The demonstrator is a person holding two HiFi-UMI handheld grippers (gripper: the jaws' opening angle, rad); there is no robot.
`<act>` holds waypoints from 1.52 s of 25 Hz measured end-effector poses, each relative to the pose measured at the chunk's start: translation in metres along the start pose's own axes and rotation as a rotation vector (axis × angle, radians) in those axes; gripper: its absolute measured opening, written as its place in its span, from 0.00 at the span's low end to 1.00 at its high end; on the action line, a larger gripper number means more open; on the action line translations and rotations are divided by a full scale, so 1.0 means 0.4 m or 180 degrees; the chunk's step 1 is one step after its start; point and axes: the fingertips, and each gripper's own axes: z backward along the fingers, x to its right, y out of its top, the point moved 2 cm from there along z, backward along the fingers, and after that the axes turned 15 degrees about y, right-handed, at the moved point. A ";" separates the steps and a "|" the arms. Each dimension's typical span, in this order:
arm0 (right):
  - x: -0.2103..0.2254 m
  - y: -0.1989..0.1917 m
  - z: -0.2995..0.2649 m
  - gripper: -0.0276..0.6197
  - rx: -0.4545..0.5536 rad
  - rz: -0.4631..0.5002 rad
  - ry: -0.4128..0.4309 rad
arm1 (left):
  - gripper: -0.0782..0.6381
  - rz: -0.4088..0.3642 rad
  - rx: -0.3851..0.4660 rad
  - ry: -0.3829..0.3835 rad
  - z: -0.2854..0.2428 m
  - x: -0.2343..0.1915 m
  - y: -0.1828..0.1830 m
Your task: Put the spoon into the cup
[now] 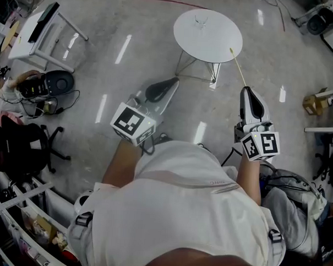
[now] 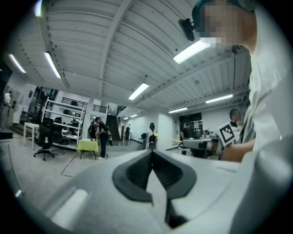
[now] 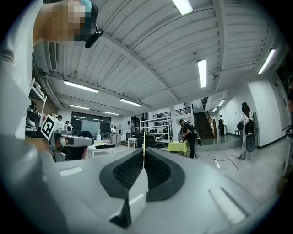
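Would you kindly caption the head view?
Right tool holds the spoon, short of the cup on the round table.

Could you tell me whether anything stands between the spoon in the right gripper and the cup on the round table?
Nothing visible does. The right gripper is shut on the thin spoon, which points toward the white round table; the cup stands alone on its bare top.

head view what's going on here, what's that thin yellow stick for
A person stands over a small round white table with tongs in each hand. The right tongs are shut on the handle of a thin yellow spoon, held out level toward the table. A clear cup stands on the table's far side, and the spoon is not yet in it. The left tongs are shut and empty.
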 end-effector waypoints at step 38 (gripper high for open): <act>0.427 -0.066 -0.648 0.06 -0.0047 -0.0203 0.0246 | 0.11 0.0059 -0.0205 0.0358 -0.454 -0.526 -0.050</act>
